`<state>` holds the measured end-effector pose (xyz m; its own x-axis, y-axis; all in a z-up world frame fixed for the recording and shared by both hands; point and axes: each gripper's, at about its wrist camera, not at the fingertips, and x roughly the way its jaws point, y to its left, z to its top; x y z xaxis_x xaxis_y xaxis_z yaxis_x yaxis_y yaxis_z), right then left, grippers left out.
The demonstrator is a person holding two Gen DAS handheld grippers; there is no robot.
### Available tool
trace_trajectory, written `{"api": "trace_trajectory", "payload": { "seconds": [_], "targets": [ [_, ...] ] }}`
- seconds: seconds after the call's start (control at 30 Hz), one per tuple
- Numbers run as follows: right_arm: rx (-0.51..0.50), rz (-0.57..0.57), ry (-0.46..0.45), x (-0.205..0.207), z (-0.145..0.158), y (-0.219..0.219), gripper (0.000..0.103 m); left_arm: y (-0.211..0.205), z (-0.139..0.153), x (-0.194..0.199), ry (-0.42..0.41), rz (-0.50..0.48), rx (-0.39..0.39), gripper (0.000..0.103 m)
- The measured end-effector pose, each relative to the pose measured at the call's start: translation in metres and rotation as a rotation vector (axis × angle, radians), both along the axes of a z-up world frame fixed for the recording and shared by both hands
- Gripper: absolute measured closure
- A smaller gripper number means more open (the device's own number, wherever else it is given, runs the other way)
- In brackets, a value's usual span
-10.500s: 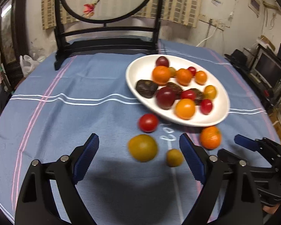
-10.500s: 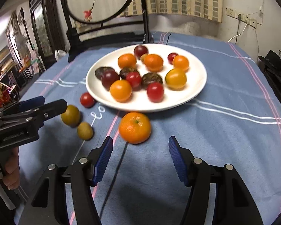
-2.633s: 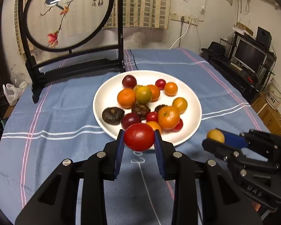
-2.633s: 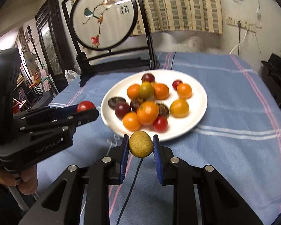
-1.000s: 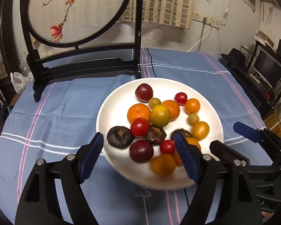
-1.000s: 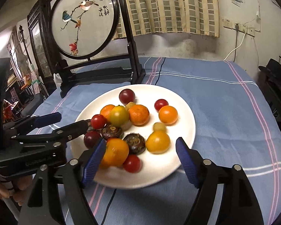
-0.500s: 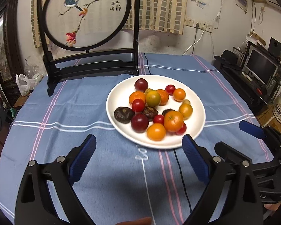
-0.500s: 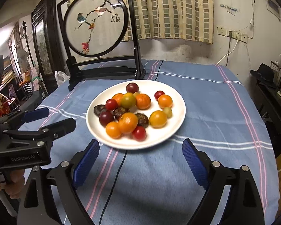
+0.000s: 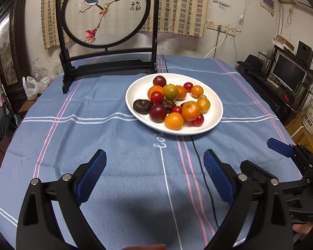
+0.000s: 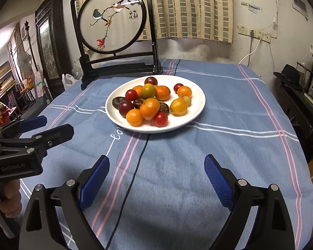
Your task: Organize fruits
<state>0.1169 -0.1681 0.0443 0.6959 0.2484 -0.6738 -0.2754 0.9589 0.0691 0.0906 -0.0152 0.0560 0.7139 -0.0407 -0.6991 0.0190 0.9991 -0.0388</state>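
Note:
A white plate (image 9: pixel 213 115) (image 10: pixel 195 112) on the blue striped cloth holds several fruits: an orange mandarin (image 9: pixel 190 110) (image 10: pixel 149 108), red tomatoes (image 9: pixel 156 96), dark plums (image 9: pixel 158 113) and a yellow-green one (image 9: pixel 171 92). No fruit lies on the cloth. My left gripper (image 9: pixel 155 177) is open and empty, well back from the plate. My right gripper (image 10: pixel 156 179) is open and empty, also back from the plate. The right gripper shows at the right edge of the left wrist view (image 9: pixel 281 156); the left gripper shows at the left of the right wrist view (image 10: pixel 43 129).
A black-framed round embroidered screen (image 9: pixel 106 12) (image 10: pixel 112 18) stands at the table's far side behind the plate. A thin black cable (image 9: pixel 204 177) (image 10: pixel 131 179) runs across the cloth from the plate toward me. Shelves with a monitor (image 9: pixel 288 73) stand beyond the table's right edge.
Both grippers, which earlier put a red tomato and a small yellow-green fruit onto the plate, have drawn further back from it and stay open.

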Motion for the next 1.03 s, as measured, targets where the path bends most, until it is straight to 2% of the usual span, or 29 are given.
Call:
{"api": "trace_trajectory", "payload": {
  "seconds": [0.6,0.83,1.03],
  "targets": [
    [0.024,-0.037,0.065,-0.006,-0.031,-0.014,0.01,0.003,-0.034,0.0,0.049,0.007,-0.005,0.011],
    [-0.012,-0.046,0.083,-0.006,-0.04,-0.016,0.01,0.001,-0.043,0.006,0.072,0.0,0.006,0.011],
    [-0.052,-0.079,0.142,0.002,-0.057,-0.019,0.01,0.004,-0.058,0.012,0.103,0.015,0.031,0.007]
  ]
}}
